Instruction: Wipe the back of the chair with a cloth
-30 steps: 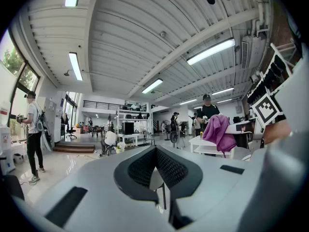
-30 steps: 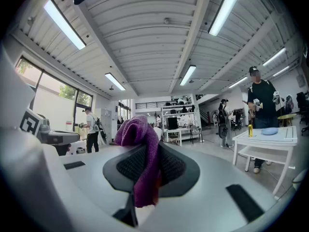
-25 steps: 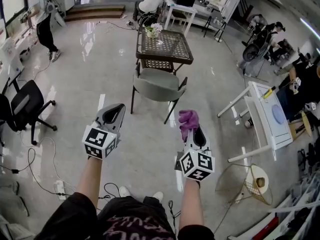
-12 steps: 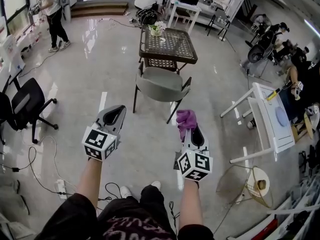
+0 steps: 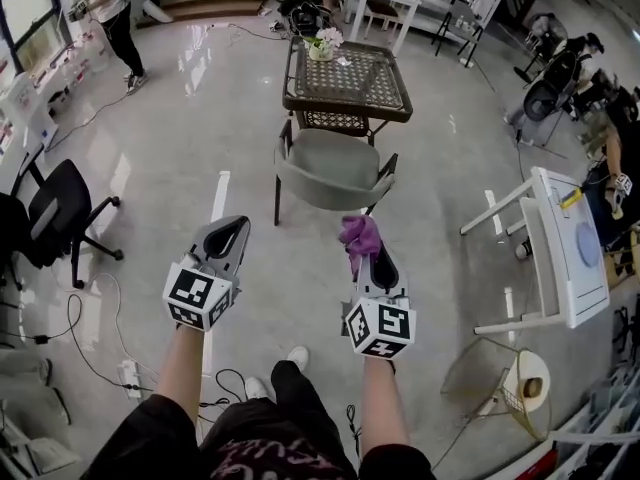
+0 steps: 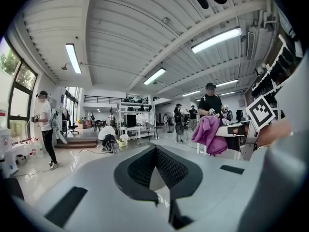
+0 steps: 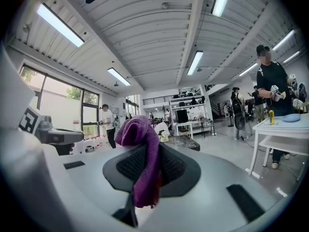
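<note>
The left gripper [image 5: 233, 230] is held over the floor [image 5: 170, 138] with its jaws closed together and nothing between them. The right gripper [image 5: 371, 255] has its jaws clamped on a purple cloth [image 5: 357, 236], which bunches above the jaw tips and hangs down between the pads. The grey chair [image 5: 333, 169] stands ahead of both grippers, its back toward the person, pushed up to a dark lattice-top table [image 5: 347, 74]. Neither gripper nor the cloth touches the chair.
</note>
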The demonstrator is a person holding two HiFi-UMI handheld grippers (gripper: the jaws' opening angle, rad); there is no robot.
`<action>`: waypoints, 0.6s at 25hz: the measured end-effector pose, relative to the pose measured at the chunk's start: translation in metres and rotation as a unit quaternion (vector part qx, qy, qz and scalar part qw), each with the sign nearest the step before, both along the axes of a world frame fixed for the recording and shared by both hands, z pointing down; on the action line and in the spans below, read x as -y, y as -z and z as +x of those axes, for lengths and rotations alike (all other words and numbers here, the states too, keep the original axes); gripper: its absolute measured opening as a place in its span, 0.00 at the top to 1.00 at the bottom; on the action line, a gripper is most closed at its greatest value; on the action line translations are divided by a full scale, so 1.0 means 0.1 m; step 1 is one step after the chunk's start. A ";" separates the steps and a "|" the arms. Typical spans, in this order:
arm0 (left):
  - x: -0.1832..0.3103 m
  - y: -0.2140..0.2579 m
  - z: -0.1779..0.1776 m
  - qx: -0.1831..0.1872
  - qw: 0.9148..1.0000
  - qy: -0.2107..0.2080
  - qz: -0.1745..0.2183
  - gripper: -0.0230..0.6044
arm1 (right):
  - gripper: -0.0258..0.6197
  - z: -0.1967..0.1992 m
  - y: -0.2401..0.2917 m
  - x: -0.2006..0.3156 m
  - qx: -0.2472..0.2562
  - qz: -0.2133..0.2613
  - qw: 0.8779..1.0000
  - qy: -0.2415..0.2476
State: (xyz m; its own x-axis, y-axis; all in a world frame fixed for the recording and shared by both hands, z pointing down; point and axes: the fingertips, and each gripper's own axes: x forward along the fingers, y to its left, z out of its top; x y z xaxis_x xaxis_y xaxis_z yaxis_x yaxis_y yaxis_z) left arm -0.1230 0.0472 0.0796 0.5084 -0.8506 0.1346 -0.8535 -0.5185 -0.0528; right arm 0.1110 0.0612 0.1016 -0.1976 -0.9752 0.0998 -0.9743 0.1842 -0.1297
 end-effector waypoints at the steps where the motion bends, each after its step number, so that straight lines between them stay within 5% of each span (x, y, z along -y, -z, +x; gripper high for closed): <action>1: 0.09 -0.03 0.03 0.003 1.000 0.004 -0.002 0.95 | 0.84 0.00 -0.05 0.11 0.001 -0.004 1.000 0.006; 15: 0.80 -0.57 0.05 0.026 0.999 0.021 -0.031 0.95 | 0.84 -0.40 -0.64 0.97 0.006 -0.033 0.997 0.072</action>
State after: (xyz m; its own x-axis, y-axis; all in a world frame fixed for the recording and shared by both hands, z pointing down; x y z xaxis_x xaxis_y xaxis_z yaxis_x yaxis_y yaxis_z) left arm -0.1184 -0.0327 0.1364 0.4630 -0.8603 0.2136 -0.8716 -0.4856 -0.0666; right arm 0.0712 -0.0361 0.1655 -0.3363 -0.9282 0.1591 -0.9368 0.3124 -0.1575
